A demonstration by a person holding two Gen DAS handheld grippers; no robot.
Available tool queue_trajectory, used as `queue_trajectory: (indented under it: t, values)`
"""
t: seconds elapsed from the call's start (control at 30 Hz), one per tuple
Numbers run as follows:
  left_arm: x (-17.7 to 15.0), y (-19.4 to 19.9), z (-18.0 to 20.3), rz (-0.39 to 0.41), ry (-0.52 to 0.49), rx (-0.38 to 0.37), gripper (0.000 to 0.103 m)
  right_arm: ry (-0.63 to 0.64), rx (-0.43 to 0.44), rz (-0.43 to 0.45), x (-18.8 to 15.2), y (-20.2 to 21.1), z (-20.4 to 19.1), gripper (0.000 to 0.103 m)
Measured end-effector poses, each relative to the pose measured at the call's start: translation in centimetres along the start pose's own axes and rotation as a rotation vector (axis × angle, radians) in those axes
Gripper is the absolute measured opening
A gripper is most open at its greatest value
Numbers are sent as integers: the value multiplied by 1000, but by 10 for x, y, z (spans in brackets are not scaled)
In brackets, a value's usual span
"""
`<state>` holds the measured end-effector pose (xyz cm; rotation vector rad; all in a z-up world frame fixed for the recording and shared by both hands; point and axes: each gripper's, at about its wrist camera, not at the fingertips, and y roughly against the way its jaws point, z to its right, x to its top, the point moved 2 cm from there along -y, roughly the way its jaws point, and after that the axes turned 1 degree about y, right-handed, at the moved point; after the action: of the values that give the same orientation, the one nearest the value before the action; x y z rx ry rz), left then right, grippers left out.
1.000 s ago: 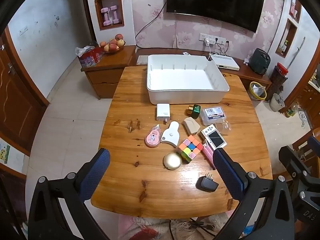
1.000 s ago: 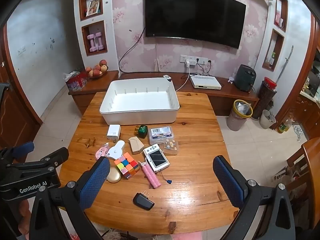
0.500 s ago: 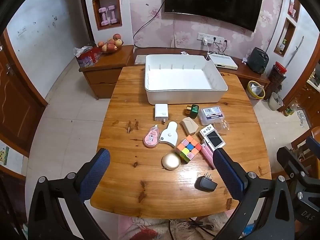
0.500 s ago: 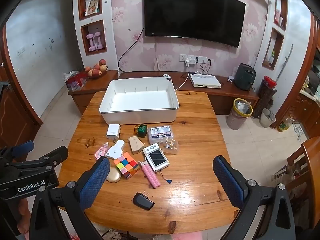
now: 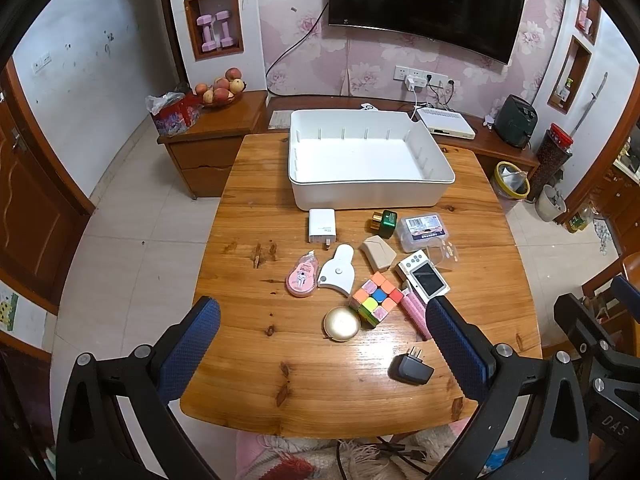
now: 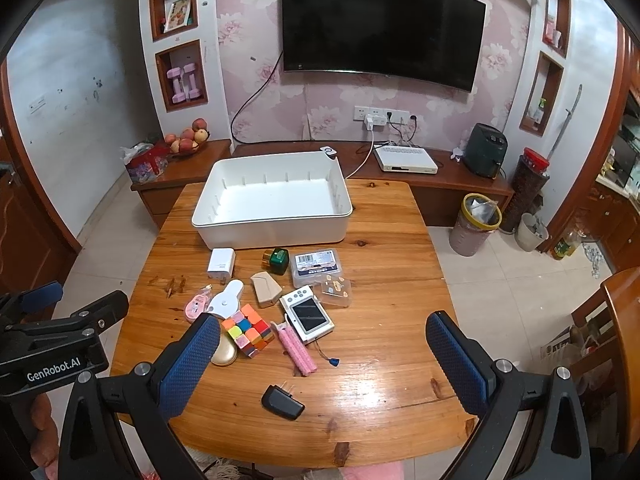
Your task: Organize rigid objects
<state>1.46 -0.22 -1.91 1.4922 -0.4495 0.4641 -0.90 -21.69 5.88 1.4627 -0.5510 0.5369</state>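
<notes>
The left hand-held gripper (image 5: 322, 344) is spread wide and holds nothing, hovering over the near edge of the worktop (image 5: 248, 356). The right hand-held gripper (image 6: 322, 354) is just as wide, also empty, touching nothing. The white bin (image 5: 368, 196) sits at the far end of the worktop; everything else lies on the near side of it: a white charger (image 5: 321, 225) and green bottle (image 5: 385, 223) just beside the bin, then a clear box (image 5: 423, 232), cube (image 5: 376, 298), pink tape (image 5: 302, 279), gold disc (image 5: 341, 323) and, farthest from the bin, a black plug (image 5: 411, 368). In the left view its right finger (image 5: 456, 344) cuts off the pink sticks (image 5: 416, 312); labels are unreadable. Since 1 s ago nothing has shifted; the view is only slightly closer
</notes>
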Motion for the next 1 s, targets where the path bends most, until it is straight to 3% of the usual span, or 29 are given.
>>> queue_trajectory:
  t: [1.0]
  values:
    - [7, 2, -2, 8, 10, 3, 102, 19, -39, 17, 3, 2, -1, 103]
